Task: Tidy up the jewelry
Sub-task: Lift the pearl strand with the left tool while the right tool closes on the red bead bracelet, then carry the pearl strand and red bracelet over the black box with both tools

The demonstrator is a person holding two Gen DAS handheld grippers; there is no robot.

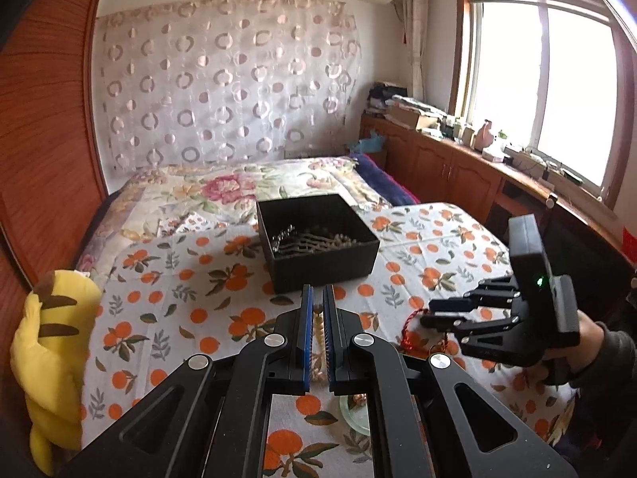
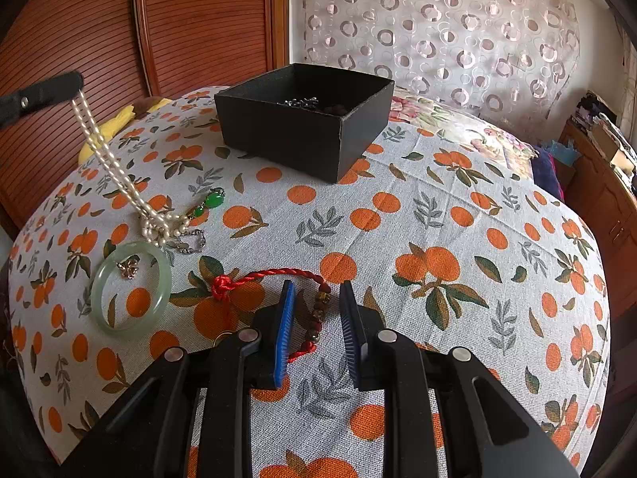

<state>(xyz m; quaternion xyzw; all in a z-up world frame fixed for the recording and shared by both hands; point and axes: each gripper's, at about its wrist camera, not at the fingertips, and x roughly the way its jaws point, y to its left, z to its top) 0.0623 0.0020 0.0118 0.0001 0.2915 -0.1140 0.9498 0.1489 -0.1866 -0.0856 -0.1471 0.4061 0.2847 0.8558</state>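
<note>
- Pearls [image 2: 119,175] lift in my left gripper [image 1: 317,298], clamped shut — bound for the black box [image 2: 318,147], I judge.
- My right gripper [image 2: 317,310] gapes empty astride the red cord bracelet [image 2: 274,275] — closing comes next.

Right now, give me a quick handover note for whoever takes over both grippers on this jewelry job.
Left gripper: shut on the pearl necklace, lifting it while its lower end lies on the cloth.
Right gripper: open, jaws astride the red cord bracelet, not gripping.
Black box: already holds a few chains and beads.
Left on the cloth: jade bangle, small charm inside it, green pendant, silver chain.
Next, probably: drop the pearls into the box, then grip the bracelet.
</note>
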